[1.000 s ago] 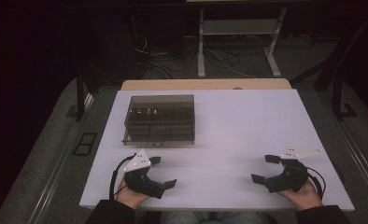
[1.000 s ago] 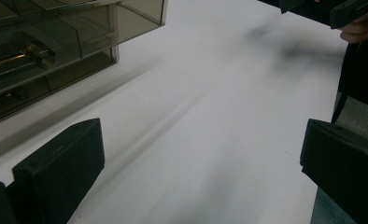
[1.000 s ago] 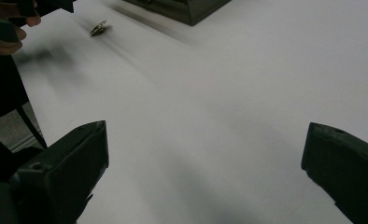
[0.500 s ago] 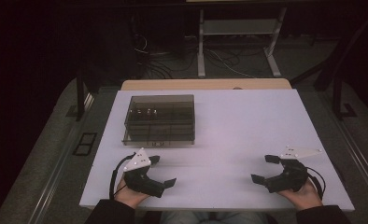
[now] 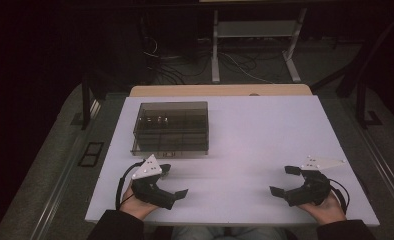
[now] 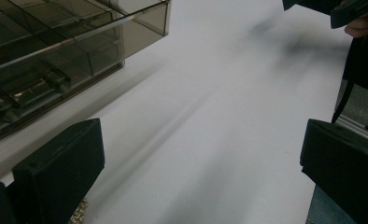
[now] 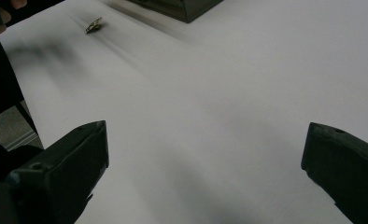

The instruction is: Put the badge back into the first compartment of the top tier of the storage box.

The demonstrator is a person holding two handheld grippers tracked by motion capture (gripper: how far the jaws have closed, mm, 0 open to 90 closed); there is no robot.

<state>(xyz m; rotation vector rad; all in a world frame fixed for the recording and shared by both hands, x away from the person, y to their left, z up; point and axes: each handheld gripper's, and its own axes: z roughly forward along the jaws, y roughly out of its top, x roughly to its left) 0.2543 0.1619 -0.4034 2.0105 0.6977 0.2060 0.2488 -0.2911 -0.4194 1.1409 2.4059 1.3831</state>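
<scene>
Black and wide apart, the jaws of the left gripper [image 5: 174,181] hold nothing; it rests low on the white table top [image 5: 255,145] near the front edge, in the person's left hand [image 5: 135,205], with its grey three-cornered plate on top. In the left gripper view its two jaws stand at the far sides of the frame with bare white surface between them. Just beyond it, close but not touching, sits the smoky transparent plastic box [image 5: 171,128], a shallow case with divided compartments and a latch on its near side; some small items lie in a rear compartment, too small to identify. The right gripper [image 5: 281,182] lies well apart at the other front corner of the table, in the right hand [image 5: 327,209], jaws likewise spread and empty. In the right gripper view a small metallic object [image 7: 94,24] lies on the table top near the box's corner; what it is cannot be told.
</scene>
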